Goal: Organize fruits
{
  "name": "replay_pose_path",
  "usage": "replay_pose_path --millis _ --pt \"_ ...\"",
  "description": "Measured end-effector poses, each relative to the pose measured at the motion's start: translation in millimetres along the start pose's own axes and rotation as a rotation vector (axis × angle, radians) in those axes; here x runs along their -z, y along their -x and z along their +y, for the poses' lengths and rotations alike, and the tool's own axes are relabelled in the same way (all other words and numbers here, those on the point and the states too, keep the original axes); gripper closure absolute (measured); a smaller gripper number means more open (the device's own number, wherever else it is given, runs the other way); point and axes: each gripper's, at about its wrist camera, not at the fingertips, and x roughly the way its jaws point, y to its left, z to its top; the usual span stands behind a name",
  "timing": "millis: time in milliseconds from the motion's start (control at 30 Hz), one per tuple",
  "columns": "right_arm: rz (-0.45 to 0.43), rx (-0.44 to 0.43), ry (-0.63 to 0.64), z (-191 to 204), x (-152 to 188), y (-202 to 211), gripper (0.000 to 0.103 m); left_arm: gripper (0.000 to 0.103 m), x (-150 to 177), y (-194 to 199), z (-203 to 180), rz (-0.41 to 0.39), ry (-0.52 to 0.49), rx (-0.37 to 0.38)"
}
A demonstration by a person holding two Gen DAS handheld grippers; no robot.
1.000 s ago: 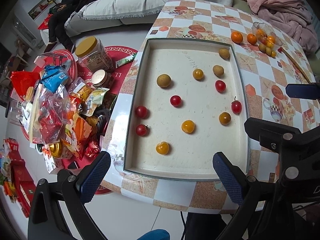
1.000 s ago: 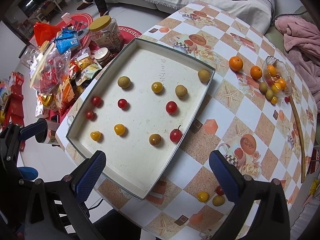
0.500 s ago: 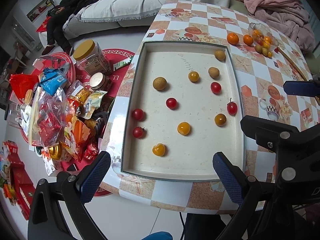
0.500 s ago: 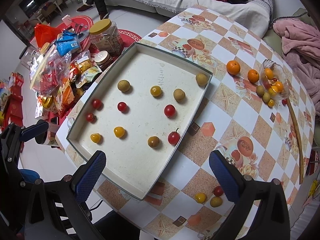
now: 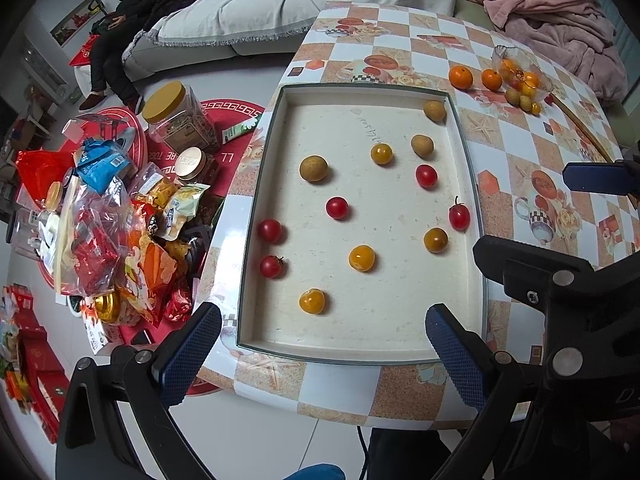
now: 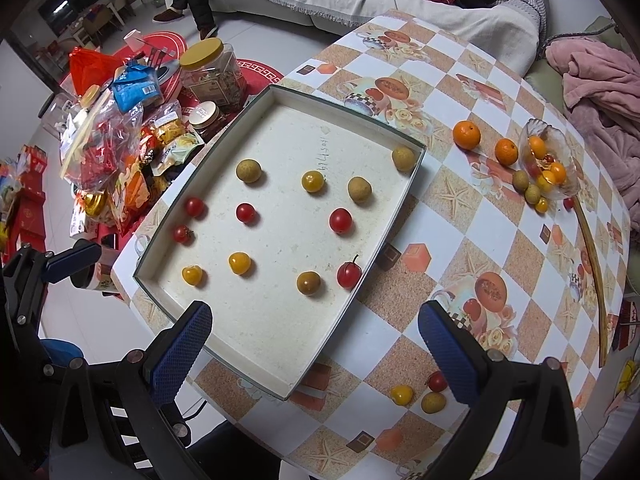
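Twelve small fruits sit spread over the shallow tray [image 6: 404, 204] — five red cherry tomatoes, such as the stemmed one [image 6: 349, 274] near the tray's right wall, four yellow-orange ones like the one [image 6: 239, 263] toward the near left, and three tan round fruits, one [image 6: 403, 158] tucked in the far right corner. They lie mixed, not grouped by kind, so my judgement is that the sorting is only partly done, if the aim is to gather like with like. More fruit is off the tray: a red one [image 6: 436, 381], a yellow one [image 6: 401, 394] and a tan one [image 6: 433, 402] lie close together on the checkered table [image 6: 500, 248] near the front edge, and two oranges [image 6: 466, 134] rest beside a glass bowl [image 6: 534, 128] holding still more small fruit at the far right. The right gripper [image 6: 316, 342] hangs above the tray's near right corner, fingers spread wide and carrying nothing — the three loose fruits lie just beside its right finger, lower in the view. The left gripper [image 5: 322, 338] hovers over the tray's near edge, likewise wide and empty, the nearest yellow tomato [image 5: 312, 301] just beyond its fingertips.
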Motion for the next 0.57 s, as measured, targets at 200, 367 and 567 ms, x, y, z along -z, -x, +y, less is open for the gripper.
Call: replay_pose_path --millis 200,367,567 --pt "0.0 0.0 0.0 0.1 0.0 -0.1 0.0 0.0 0.4 -1.6 -1.8 0.0 -0.003 0.004" --pt "-0.001 0.0 0.0 0.2 -0.3 0.8 0.0 0.0 -0.2 -2.0 -2.1 0.001 -0.002 0.005" --pt "0.0 0.001 -0.001 0.3 0.2 0.0 0.0 0.0 -1.4 2.6 -4.9 -0.046 -0.02 0.004"
